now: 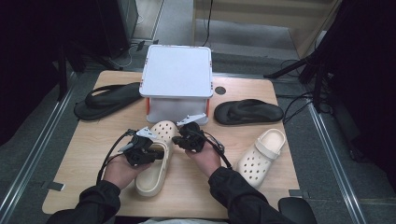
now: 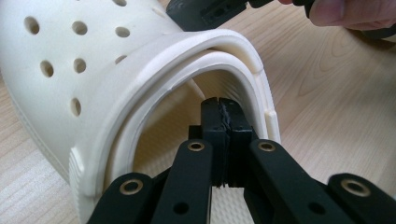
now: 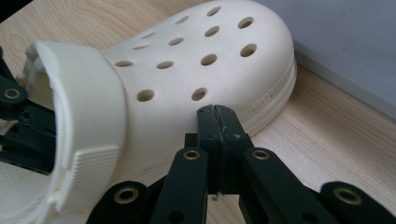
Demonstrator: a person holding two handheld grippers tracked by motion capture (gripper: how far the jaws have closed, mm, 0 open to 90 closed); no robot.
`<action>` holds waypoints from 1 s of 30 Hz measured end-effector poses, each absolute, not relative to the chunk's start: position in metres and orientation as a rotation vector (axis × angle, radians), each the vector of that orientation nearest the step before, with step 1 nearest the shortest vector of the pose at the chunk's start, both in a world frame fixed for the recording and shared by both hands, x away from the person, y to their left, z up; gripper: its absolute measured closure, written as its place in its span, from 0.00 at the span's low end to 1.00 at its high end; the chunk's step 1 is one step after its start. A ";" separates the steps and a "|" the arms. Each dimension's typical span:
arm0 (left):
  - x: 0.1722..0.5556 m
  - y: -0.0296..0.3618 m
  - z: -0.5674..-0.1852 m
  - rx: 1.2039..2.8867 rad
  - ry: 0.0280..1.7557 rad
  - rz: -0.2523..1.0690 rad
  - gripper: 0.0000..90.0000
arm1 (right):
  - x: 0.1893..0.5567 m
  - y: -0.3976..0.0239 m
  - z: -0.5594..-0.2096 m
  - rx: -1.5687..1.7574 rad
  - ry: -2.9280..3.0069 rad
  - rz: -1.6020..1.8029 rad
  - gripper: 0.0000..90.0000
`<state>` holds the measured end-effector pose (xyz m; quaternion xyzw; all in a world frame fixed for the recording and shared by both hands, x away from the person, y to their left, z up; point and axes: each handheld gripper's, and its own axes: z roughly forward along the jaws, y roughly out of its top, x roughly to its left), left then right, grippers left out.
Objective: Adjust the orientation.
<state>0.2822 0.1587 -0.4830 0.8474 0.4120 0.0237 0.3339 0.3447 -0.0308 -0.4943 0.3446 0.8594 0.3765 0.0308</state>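
Centrally on the wooden table, a cream clog lies with its toe pointing toward twelve o'clock, just in front of a white lidded box. At about nine o'clock of the clog, the left gripper has its tips inside the shoe's opening; the left gripper view shows its jaws pressed flat together with nothing between them, under the arch of the folded heel strap. At about three o'clock of the clog's toe, the right gripper rests against the holed upper, jaws likewise closed tight and empty. A second cream clog lies at four o'clock, well apart. Two black flip-flops flank the box, one at ten o'clock, one at two o'clock.
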 end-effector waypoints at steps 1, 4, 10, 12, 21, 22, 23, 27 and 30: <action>0.283 0.158 -0.483 2.203 1.080 0.060 1.00 | 0.345 -0.030 -0.493 1.058 2.649 1.166 1.00; 0.286 0.158 -0.484 2.199 1.083 0.054 1.00 | 0.346 -0.028 -0.492 1.054 2.645 1.170 1.00; 0.289 0.163 -0.485 2.166 1.095 0.048 0.97 | 0.346 -0.029 -0.492 1.039 2.658 1.168 1.00; 0.288 0.167 -0.483 2.158 1.090 0.038 0.92 | 0.345 -0.031 -0.492 1.019 2.664 1.170 1.00; 0.279 0.177 -0.467 2.125 1.095 -0.017 0.60 | 0.336 -0.047 -0.484 0.965 2.661 1.213 0.88; 0.277 0.177 -0.465 2.123 1.096 -0.007 0.59 | 0.335 -0.049 -0.483 0.955 2.656 1.223 0.86; 0.277 0.177 -0.465 2.123 1.096 -0.007 0.58 | 0.335 -0.049 -0.483 0.955 2.656 1.223 0.86; 0.274 0.177 -0.459 2.124 1.091 -0.008 0.52 | 0.331 -0.054 -0.480 0.927 2.665 1.238 0.81; 0.270 0.183 -0.450 2.109 1.091 0.021 0.53 | 0.330 -0.057 -0.478 0.939 2.667 1.252 0.81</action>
